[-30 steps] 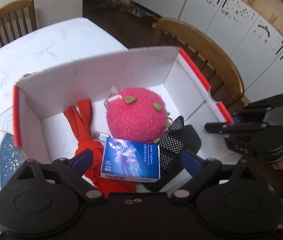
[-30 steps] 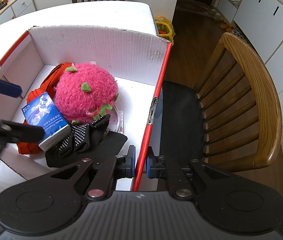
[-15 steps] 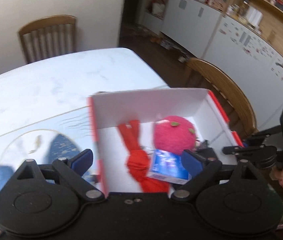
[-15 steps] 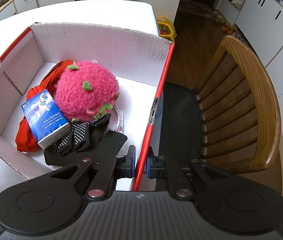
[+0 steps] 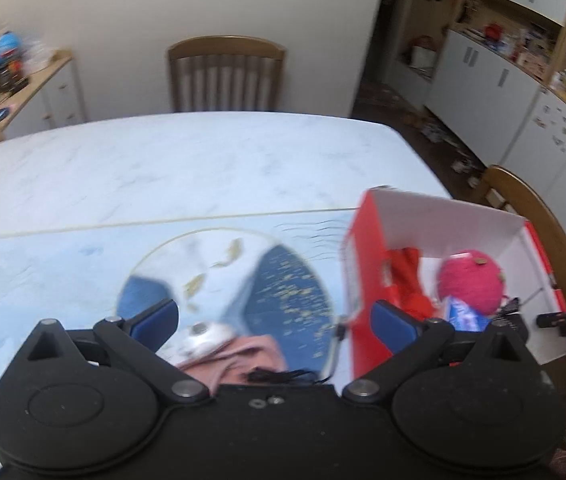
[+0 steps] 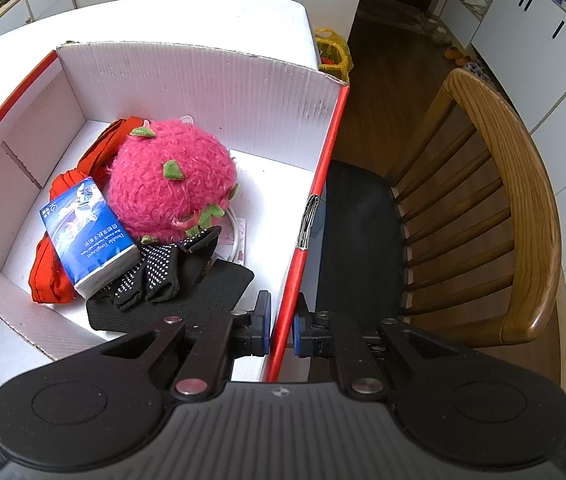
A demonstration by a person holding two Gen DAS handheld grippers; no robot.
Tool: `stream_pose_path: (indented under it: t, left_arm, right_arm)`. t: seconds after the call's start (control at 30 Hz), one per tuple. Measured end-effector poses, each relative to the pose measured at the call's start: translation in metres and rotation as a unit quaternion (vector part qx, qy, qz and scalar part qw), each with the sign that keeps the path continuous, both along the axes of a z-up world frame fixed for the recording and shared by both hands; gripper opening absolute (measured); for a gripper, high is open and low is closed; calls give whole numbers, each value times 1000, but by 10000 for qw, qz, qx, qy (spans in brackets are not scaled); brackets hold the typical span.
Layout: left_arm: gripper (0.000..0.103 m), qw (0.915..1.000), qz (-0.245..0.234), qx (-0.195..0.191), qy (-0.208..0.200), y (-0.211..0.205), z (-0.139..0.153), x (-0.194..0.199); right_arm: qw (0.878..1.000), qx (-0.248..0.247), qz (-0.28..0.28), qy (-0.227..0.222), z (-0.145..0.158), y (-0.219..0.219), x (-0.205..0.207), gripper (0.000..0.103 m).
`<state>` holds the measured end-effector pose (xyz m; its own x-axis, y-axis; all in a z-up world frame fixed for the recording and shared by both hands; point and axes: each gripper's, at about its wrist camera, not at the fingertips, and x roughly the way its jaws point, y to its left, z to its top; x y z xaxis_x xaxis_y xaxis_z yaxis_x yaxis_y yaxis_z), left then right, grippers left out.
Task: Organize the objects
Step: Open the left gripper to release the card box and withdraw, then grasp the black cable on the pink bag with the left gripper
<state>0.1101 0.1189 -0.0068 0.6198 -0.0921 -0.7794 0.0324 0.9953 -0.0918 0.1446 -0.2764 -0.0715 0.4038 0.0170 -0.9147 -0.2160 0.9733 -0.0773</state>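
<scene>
A white cardboard box with red outer sides stands at the table's right end. In it lie a pink plush fruit, a blue tissue pack, a red cloth, black dotted gloves and a black cloth. My right gripper is shut on the box's red right wall near its front corner. My left gripper hangs over the table mat, left of the box, its jaws opening with nothing gripped. Below it lie a pink cloth and a small silvery round thing.
A patterned blue mat covers the near part of the white marble table. One wooden chair stands at the far side, and another is right beside the box. A thin black cord lies by the pink cloth.
My left gripper has swung left and up out of the box to above the mat, so the box now sits at the right of its view. The right gripper keeps hold of the box wall.
</scene>
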Motion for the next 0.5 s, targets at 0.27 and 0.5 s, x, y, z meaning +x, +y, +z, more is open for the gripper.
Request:
stream_pose_path:
  t: [0.27, 0.5]
  left_arm:
    - [102, 9980, 475, 141, 392, 40, -31, -19]
    - [101, 9983, 205, 244, 485, 31, -48, -23]
  right_arm:
    - [10000, -42, -20, 38, 1, -5, -2, 10]
    - [9999, -111, -24, 52, -1, -6, -4, 10]
